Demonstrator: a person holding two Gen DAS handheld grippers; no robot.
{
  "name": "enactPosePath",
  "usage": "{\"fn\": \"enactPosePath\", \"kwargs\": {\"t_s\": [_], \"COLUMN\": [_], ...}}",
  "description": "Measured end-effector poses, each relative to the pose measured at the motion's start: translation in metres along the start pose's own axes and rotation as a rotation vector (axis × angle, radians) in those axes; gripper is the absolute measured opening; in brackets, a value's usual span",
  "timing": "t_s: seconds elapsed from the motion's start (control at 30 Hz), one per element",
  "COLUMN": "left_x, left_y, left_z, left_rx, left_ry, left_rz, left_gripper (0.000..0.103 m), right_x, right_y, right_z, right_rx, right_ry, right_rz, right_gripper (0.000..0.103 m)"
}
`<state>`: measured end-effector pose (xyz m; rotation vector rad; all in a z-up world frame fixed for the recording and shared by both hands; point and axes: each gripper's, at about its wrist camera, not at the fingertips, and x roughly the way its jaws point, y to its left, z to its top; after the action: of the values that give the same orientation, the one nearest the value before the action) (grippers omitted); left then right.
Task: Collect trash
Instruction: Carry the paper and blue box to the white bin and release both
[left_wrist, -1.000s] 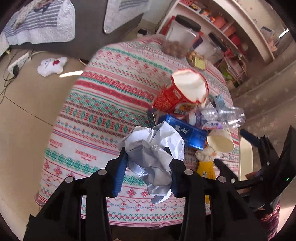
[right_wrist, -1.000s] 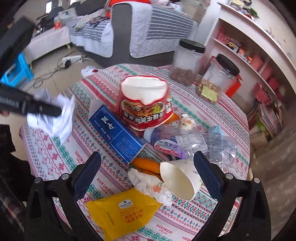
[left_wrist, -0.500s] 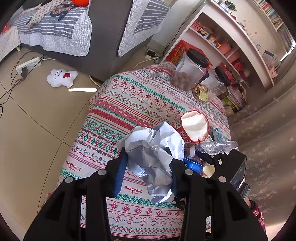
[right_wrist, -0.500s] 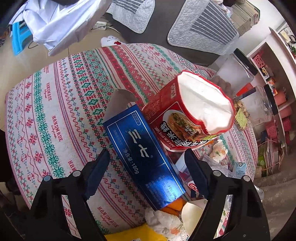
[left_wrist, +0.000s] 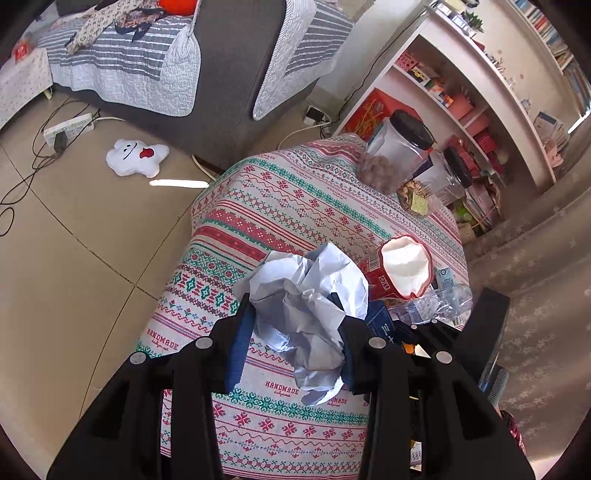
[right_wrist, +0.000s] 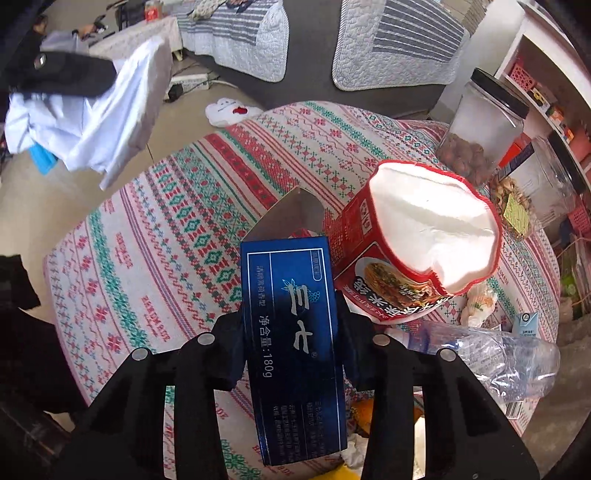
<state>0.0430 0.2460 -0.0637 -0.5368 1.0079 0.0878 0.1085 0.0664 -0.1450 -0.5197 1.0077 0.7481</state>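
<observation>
A: Which step is shown?

B: Pick-up. The left gripper is clenched on a crumpled paper wad, held off the table above its near edge. The right gripper is closing its jaws on the blue carton, which sits between the pads near the table's middle, just beside the red noodle cup.

A: And the next move?

B: Probably a straight lift, since the cup and the clear bottle crowd the carton's right side.

A: Open room?

B: The left half of the cloth is bare to its edge, with floor beyond. No bin is in view.
</observation>
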Motion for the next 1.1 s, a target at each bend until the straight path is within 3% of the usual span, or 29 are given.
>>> {"fn": "enactPosePath", "kwargs": {"t_s": [0.17,0.27,0.37,0.6,0.83,1.03,1.1], "left_x": [-0.008,-0.013,-0.015,-0.01,0.006,0.023,0.027], "left_y": [-0.009,-0.02,-0.037,-0.086,-0.139,-0.191,-0.209], "left_z": [0.002,0.003,0.004,-0.004,-0.018,-0.036,-0.044], "left_rx": [0.007,0.02,0.038,0.088,0.133,0.192,0.22], "left_ry": [-0.039,-0.071,-0.097,-0.132,-0.138,-0.125,-0.119], "left_rz": [-0.033,-0.072,-0.111,-0.205,-0.28,-0.333,-0.353], "left_gripper": [0.04,0.04,0.04,0.04,0.04,0.04,0.04], "right_x": [-0.057,-0.095,-0.13,-0.202,-0.238,-0.23,-0.233], "right_y": [-0.019,-0.035,-0.052,-0.109,-0.179,-0.234,-0.245], "right_z": [0.005,0.001,-0.009,-0.064,-0.145,-0.217,-0.237], "right_rx": [0.155,0.243,0.32,0.525,0.841,1.124,1.188], "right_ry": [-0.161,-0.269,-0.364,-0.507,-0.512,-0.32,-0.305], "right_rz": [0.061,0.033,-0.039,-0.329,-0.63,-0.77,-0.765], "right_gripper": [0.038,0.038,0.039,0.039,0.039,0.043,0.06]}}
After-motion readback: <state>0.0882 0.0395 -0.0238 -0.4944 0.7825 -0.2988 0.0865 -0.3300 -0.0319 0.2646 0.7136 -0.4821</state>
